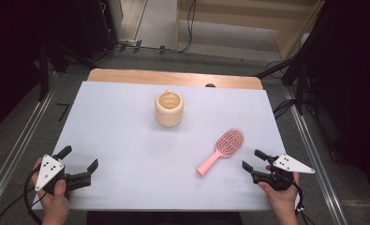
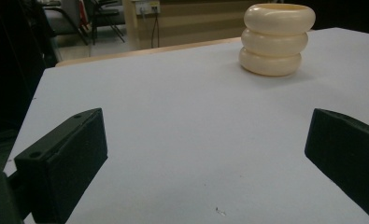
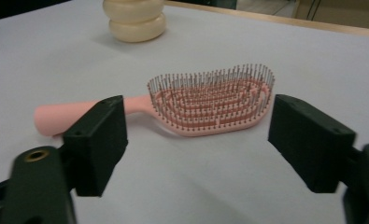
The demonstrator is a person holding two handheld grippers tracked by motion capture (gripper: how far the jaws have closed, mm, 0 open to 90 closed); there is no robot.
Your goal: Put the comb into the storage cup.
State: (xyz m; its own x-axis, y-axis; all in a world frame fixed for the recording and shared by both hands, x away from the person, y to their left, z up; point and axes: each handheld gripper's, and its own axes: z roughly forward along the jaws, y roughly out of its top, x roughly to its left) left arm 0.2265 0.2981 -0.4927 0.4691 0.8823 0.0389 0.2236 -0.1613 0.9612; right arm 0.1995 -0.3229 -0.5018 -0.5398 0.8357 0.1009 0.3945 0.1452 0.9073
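Right gripper: jaws standing partly open, holding nothing, hovering low near table's right front, facing brush; left gripper: jaws gaping wide, empty, idling at left front, looking toward cup; brush: pink, lying bristles up on white table, handle pointing toward front, just ahead of right jaws; cup: cream, ribbed, upright at centre rear, well apart; step judged: approach before grasp; next move calling for advancing right jaws astride brush, then closing.
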